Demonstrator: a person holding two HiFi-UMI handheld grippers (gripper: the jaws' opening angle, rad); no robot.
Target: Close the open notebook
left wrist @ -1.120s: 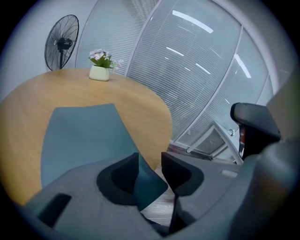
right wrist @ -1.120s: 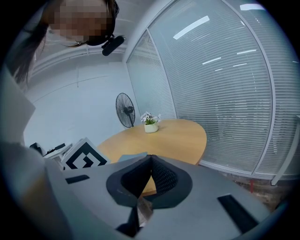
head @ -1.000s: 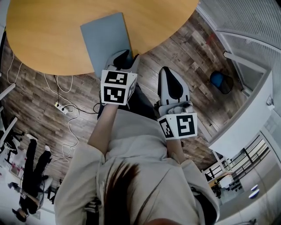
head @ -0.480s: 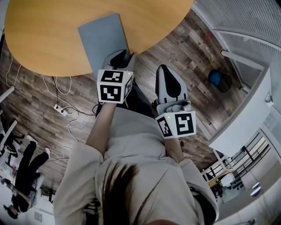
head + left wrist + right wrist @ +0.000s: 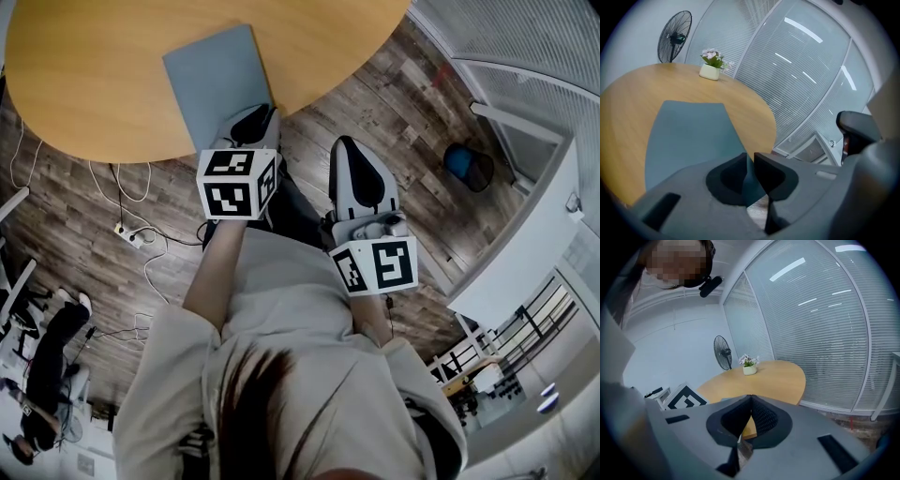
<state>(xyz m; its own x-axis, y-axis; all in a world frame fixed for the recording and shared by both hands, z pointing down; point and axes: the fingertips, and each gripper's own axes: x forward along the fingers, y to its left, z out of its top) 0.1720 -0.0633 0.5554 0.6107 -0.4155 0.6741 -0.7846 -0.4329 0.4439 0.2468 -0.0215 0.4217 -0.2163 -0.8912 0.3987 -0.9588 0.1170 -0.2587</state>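
Grey-blue and flat, the notebook lies on the round wooden table with its cover down and no pages showing, its near edge right at the table's rim. Judged from that, the closing itself looks done, and what is in hand is the end of the step rather than its start.

The left gripper hangs over the notebook's near right corner. In the left gripper view its jaws are closing, with only a narrow slot left between them; the cover's corner shows through that slot, but the pads do not appear to press on it, and I cannot tell whether they touch it at all. The right gripper is held off the table over the floor, well apart from the notebook, its jaws pressed together on nothing.

If the cover does sit flush, the next move calls only for lifting the left gripper clear without dragging the corner. Should an edge be slightly raised, a light downward press near that corner would settle it.
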